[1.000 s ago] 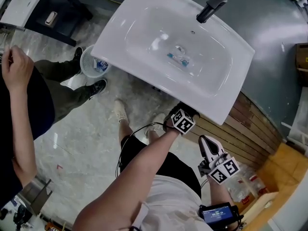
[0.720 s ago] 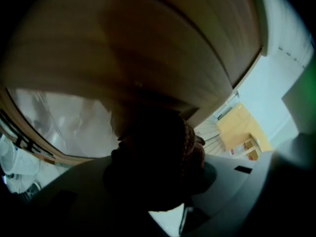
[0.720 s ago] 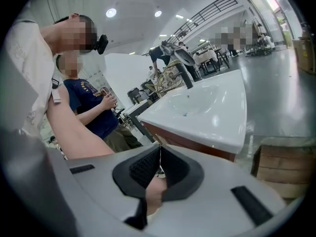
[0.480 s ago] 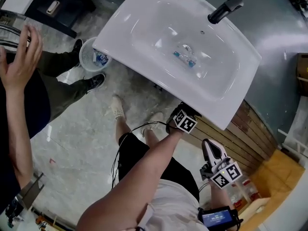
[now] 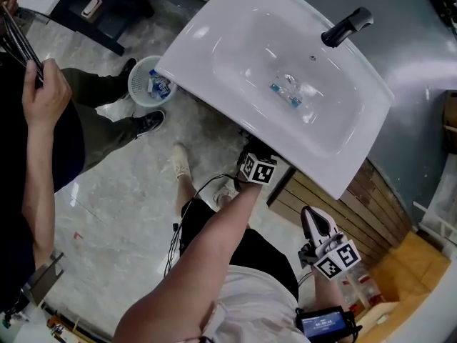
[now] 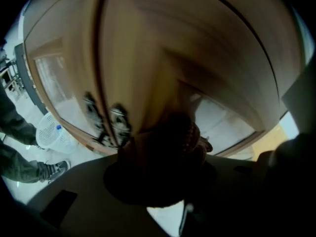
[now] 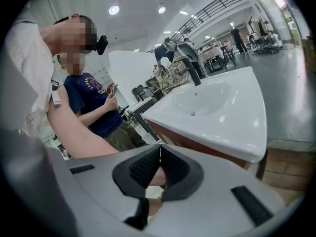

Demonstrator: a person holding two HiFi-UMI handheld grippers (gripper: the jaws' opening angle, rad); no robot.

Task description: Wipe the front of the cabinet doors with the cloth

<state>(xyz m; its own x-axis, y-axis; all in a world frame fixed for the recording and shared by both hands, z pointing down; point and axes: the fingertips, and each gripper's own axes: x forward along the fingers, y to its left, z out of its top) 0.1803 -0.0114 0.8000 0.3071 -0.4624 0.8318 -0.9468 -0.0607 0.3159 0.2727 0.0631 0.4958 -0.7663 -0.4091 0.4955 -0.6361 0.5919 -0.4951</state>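
Where the floor meets the cabinet's left end stands a white mesh basket. Left gripper: jaws clamped on cloth, a dark brown, nubbly wad, bunched and pressed against the wooden cabinet door beneath the white sink. Right gripper: jaws closed together, nothing between them, held apart from the cabinet, off the sink's right corner.
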